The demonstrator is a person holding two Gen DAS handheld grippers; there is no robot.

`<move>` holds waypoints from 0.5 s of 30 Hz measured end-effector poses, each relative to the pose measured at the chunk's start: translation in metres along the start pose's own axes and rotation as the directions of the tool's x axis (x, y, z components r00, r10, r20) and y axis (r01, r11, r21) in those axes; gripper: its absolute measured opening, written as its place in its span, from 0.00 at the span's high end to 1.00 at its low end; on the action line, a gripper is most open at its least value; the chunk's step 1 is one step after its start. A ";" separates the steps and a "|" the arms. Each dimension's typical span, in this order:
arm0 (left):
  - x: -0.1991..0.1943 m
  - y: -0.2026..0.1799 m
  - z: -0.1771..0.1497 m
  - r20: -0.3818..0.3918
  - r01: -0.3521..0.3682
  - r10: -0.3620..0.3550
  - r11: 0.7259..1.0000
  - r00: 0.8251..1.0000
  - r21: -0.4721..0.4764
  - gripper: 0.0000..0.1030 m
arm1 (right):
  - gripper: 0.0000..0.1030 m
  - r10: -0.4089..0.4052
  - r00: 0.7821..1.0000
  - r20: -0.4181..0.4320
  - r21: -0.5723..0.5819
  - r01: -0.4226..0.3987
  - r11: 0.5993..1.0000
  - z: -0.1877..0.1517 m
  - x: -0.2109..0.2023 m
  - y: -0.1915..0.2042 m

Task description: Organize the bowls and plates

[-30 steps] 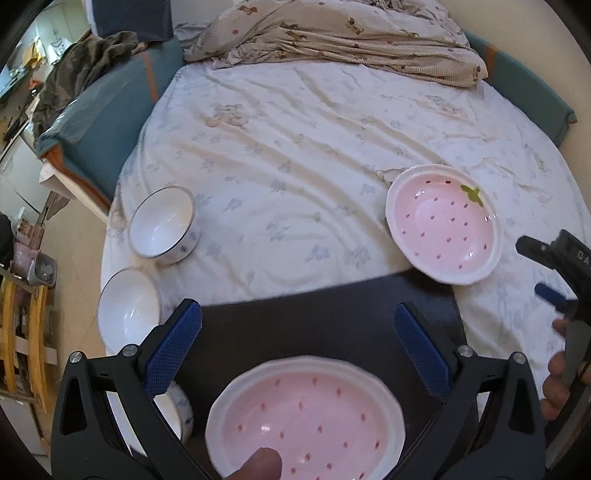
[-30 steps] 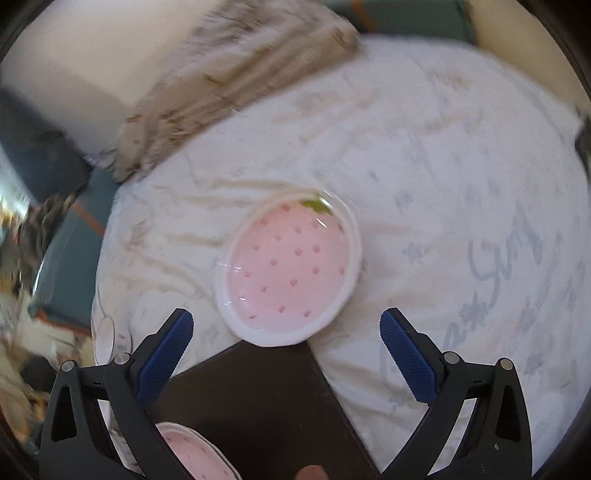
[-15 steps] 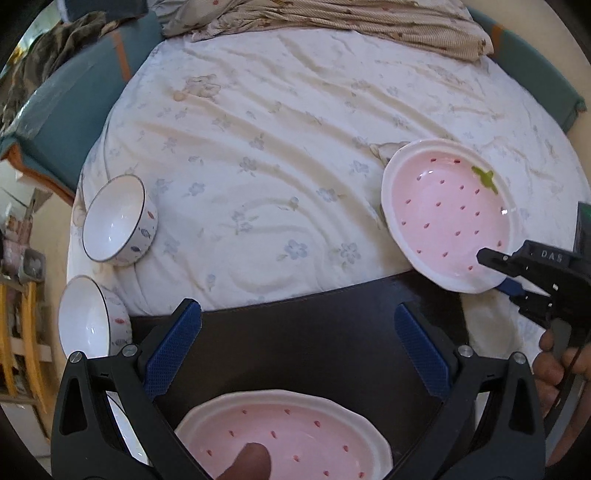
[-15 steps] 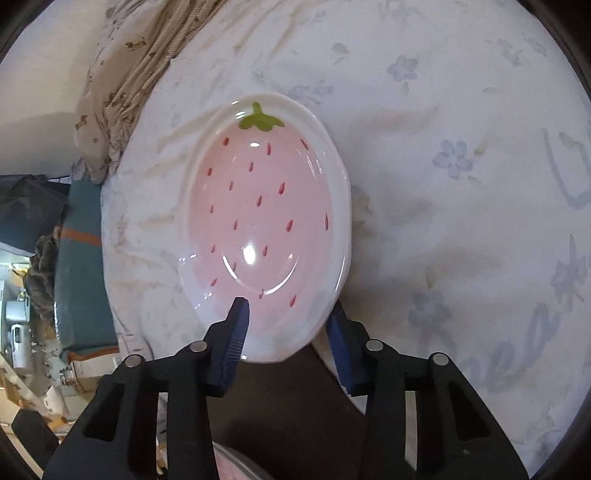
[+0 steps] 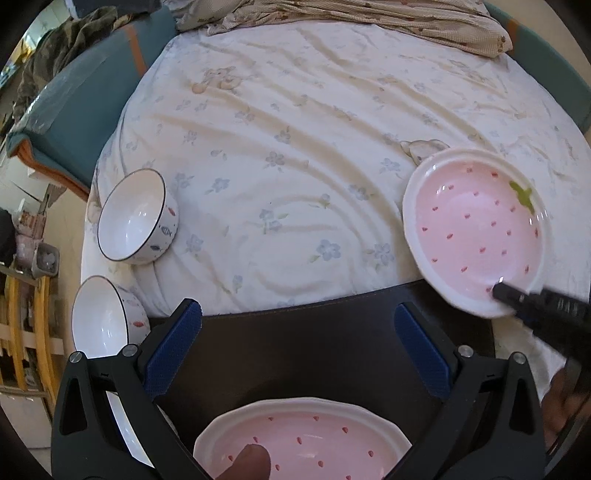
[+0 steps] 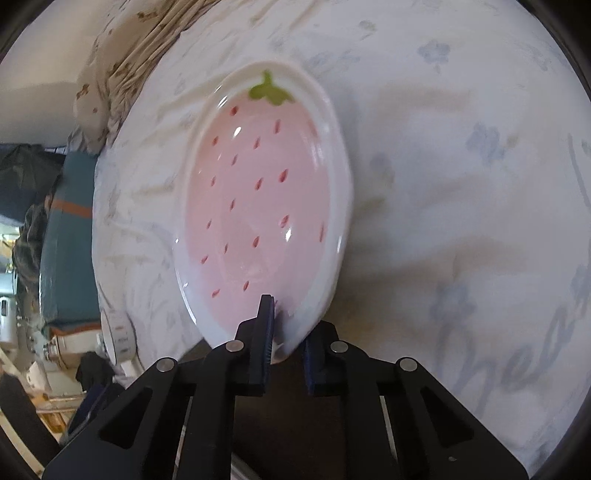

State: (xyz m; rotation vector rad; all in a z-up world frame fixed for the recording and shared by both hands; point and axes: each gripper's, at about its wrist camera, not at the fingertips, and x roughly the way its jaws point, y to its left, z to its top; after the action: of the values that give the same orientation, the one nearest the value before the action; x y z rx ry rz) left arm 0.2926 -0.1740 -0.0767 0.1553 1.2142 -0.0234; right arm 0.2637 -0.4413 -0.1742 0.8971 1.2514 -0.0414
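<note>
My right gripper (image 6: 286, 332) is shut on the near rim of a pink strawberry plate (image 6: 258, 199) and holds it tilted above the bed; the same plate shows in the left wrist view (image 5: 476, 229) with the right gripper (image 5: 517, 295) on its edge. My left gripper (image 5: 299, 350) is open and empty above a dark board (image 5: 314, 350). A second pink strawberry plate (image 5: 303, 439) lies on that board, between and below the left fingers. Two white bowls (image 5: 136, 218) (image 5: 103, 317) stand at the left edge of the bed.
A white flowered sheet (image 5: 295, 147) covers the bed. A crumpled beige blanket (image 5: 369, 14) lies at the far side. Teal cushions (image 5: 85, 96) line the left edge, with furniture and floor clutter beyond. A white object (image 5: 125, 424) lies under the left finger.
My right gripper closed on the strawberry plate's rim and tilted it up off the sheet. My left gripper stayed open and shifted slightly over the board.
</note>
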 end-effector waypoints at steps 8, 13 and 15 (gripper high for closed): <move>-0.012 -0.003 -0.010 0.012 -0.002 0.002 1.000 1.000 0.019 0.00 | 0.84 -0.018 1.000 -0.023 -0.027 0.018 0.999 -0.040 -0.019 -0.003; -0.019 -0.007 -0.013 0.003 0.009 -0.009 1.000 1.000 0.009 0.00 | 0.83 0.005 0.997 -0.077 0.017 -0.004 1.000 -0.062 -0.021 -0.021; -0.020 -0.009 -0.015 -0.002 0.013 -0.013 1.000 1.000 0.009 0.00 | 0.82 0.009 0.996 -0.090 0.030 -0.006 1.000 -0.069 -0.023 -0.025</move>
State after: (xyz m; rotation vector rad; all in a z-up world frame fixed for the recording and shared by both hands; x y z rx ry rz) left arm 0.2705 -0.1818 -0.0637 0.1557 1.2175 -0.0401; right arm 0.1886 -0.4265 -0.1717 0.9377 1.3345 -0.0129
